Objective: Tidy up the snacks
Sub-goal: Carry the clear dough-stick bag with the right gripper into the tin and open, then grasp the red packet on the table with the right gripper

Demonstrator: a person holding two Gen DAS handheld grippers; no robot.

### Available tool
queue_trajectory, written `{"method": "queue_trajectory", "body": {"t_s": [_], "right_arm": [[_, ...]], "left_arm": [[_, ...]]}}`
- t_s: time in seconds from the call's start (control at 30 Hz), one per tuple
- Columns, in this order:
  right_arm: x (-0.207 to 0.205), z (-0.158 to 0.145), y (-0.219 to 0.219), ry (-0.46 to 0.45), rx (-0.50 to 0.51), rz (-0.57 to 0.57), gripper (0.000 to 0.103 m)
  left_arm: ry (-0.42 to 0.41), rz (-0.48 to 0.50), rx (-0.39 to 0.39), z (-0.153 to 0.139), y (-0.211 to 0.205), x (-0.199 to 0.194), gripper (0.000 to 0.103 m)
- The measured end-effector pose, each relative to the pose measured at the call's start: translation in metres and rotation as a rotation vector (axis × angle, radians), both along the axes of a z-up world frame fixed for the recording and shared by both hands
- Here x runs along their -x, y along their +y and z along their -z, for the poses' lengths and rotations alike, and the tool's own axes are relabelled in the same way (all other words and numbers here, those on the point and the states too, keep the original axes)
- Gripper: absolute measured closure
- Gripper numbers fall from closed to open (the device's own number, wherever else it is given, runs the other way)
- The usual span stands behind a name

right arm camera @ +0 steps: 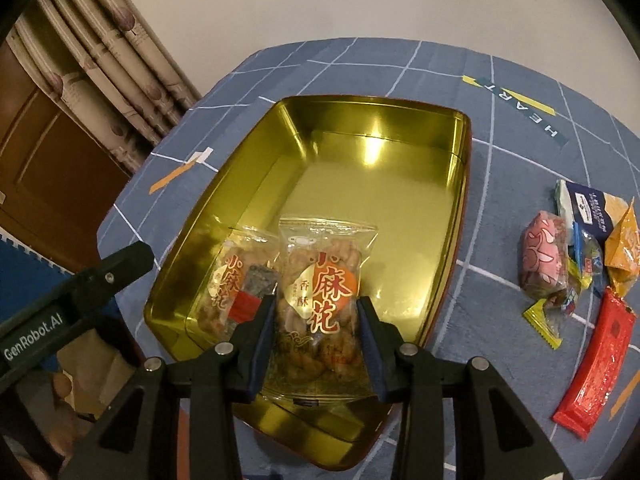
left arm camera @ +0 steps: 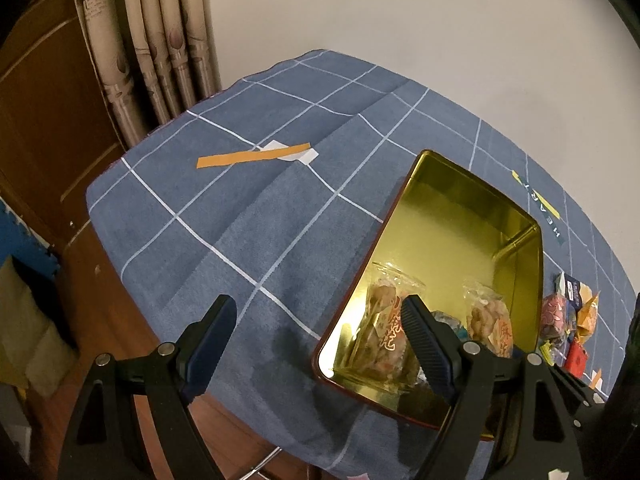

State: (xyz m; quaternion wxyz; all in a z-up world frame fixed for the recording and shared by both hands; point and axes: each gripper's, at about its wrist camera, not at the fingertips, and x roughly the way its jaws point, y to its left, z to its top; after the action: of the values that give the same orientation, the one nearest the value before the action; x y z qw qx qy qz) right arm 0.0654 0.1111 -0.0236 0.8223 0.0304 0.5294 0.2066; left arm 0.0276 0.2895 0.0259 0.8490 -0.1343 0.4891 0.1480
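A gold tin box (right arm camera: 440,240) sits on the blue checked cloth; it also shows in the left wrist view (left arm camera: 460,208). My right gripper (right arm camera: 318,322) is shut on a clear packet of twisted dough snacks (right arm camera: 320,292) and holds it over the tin's near end. A second such packet (right arm camera: 228,280) and a small dark and red sweet (right arm camera: 256,288) lie in the tin. My left gripper (left arm camera: 320,330) is open and empty above the cloth, left of the tin. Both packets show in the left wrist view (left arm camera: 384,332).
A pile of loose snacks (right arm camera: 576,240) and a long red packet (right arm camera: 596,364) lie on the cloth right of the tin. An orange strip (left arm camera: 252,156) lies on the cloth's far left. A curtain (left arm camera: 152,40) and wooden door (left arm camera: 40,120) stand behind the table.
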Motion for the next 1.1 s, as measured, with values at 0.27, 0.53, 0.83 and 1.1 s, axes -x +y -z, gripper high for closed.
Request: {"method": "queue_trajectory", "body": {"t_s": [0.27,0.53,0.83,1.1], "right_arm": [[0.005,0.0,0.003,-0.011,0.026,-0.028,0.061],[0.013,-0.013,0.0,-0.068,0.067,-0.056,0.053],[0.024,-0.044,-0.053,-0.168,0.059,0.047,0.047],[0.016,-0.028,-0.153,-0.094,0.191,0.36,0.047]], "left_arm": [[0.005,0.0,0.0,0.002,0.001,0.0,0.022],[0.006,0.008,0.009,0.003,0.0,0.0,0.022],[0.01,0.004,0.006,0.003,0.001,0.0,0.021],[0.015,0.004,0.002,0.004,0.0,0.0,0.021]]}}
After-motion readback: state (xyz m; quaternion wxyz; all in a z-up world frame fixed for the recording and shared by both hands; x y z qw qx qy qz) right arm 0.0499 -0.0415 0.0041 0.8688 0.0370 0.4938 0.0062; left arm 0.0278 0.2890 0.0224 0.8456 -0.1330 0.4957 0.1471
